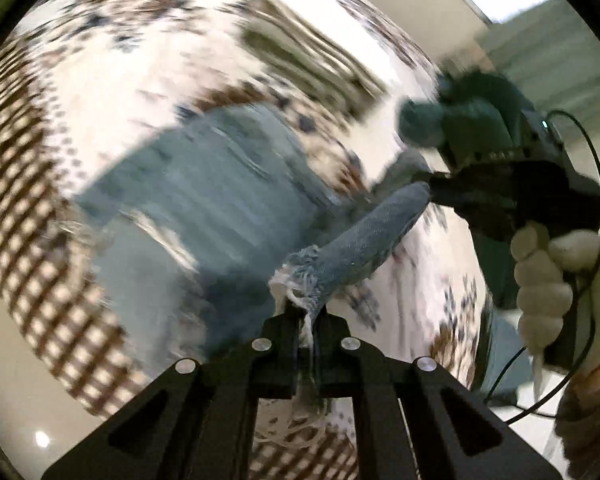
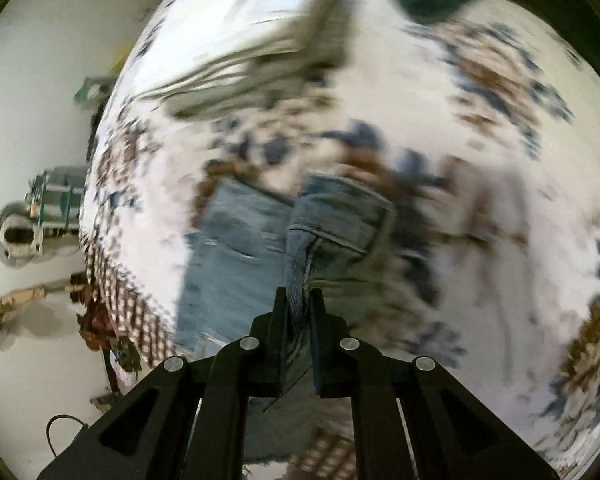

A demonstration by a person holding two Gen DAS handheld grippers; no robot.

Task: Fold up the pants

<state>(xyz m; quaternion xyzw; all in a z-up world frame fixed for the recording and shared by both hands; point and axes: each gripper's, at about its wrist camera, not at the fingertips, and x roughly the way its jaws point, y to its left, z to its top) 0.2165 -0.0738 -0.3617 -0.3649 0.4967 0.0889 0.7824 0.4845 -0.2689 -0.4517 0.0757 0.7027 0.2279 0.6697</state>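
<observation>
patterned bedspread (image 1: 80,128), jeans (image 1: 204,200) between tools

I see faded blue denim pants (image 1: 204,200), coarse-woven with a frayed white hem, lying on a matt floral cotton bedsheet (image 1: 100,60). My matt black plastic left gripper (image 1: 306,320) carries shiny metal rivets.

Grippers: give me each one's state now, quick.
Left gripper: closed on the frayed hem of the jeans.
Right gripper: closed on a fold of the jeans.
</observation>
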